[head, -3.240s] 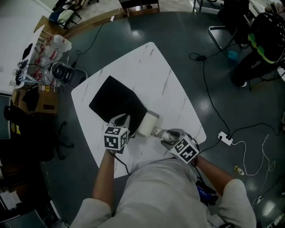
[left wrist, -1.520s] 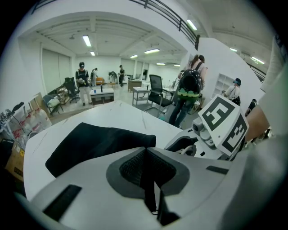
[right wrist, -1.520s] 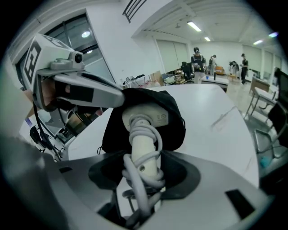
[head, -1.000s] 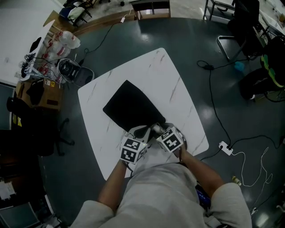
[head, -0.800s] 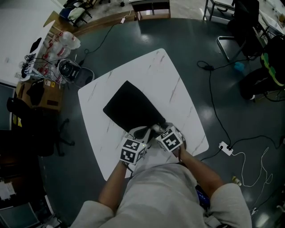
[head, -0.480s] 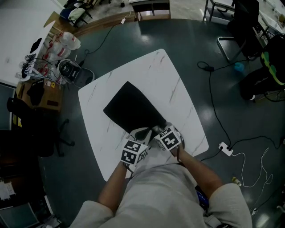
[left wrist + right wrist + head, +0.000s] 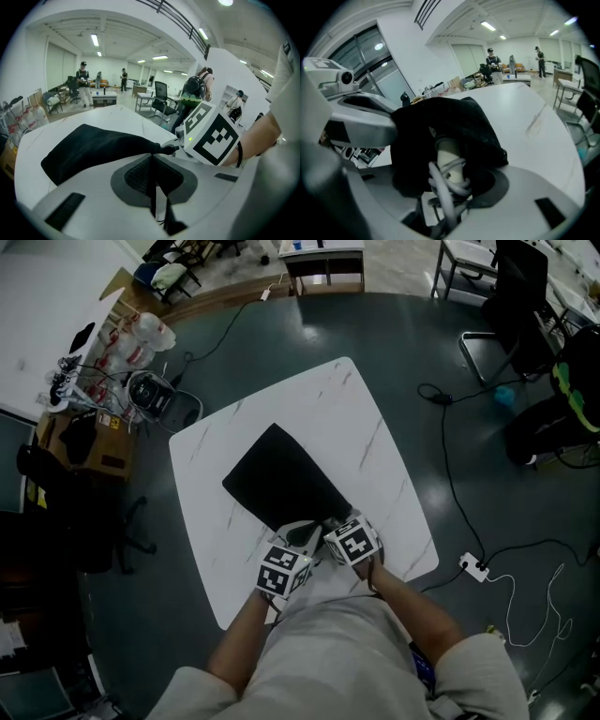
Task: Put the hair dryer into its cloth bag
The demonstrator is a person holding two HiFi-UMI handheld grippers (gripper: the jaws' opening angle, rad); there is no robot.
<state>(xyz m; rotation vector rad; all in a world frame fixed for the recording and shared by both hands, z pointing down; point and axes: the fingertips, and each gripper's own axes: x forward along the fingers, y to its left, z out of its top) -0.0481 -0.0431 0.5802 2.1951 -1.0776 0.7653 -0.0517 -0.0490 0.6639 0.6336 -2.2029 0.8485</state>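
Observation:
A black cloth bag [image 7: 277, 474] lies on the white marble table [image 7: 375, 456]. Both grippers meet at its near end. My left gripper [image 7: 292, 545] is shut on the edge of the bag's mouth [image 7: 157, 149], with its jaws closed together [image 7: 154, 161]. The right gripper [image 7: 330, 531] is shut on the hair dryer's pale handle [image 7: 449, 157], which sticks out of the bag [image 7: 454, 119] with the grey cord [image 7: 440, 187] coiled round it. The dryer's body is hidden inside the bag. In the right gripper view the left gripper [image 7: 389, 124] touches the bag from the left.
The grippers work at the table's near edge, close to the person's body. Boxes and clutter [image 7: 84, 437] stand on the floor at left. A power strip [image 7: 472, 566] with cables lies at right, and chairs [image 7: 511, 296] stand at far right.
About three seconds ago the dryer's body lay outside the bag with the right gripper farther right. Now it is inside, and the grippers are close together. Over the last second they barely moved.

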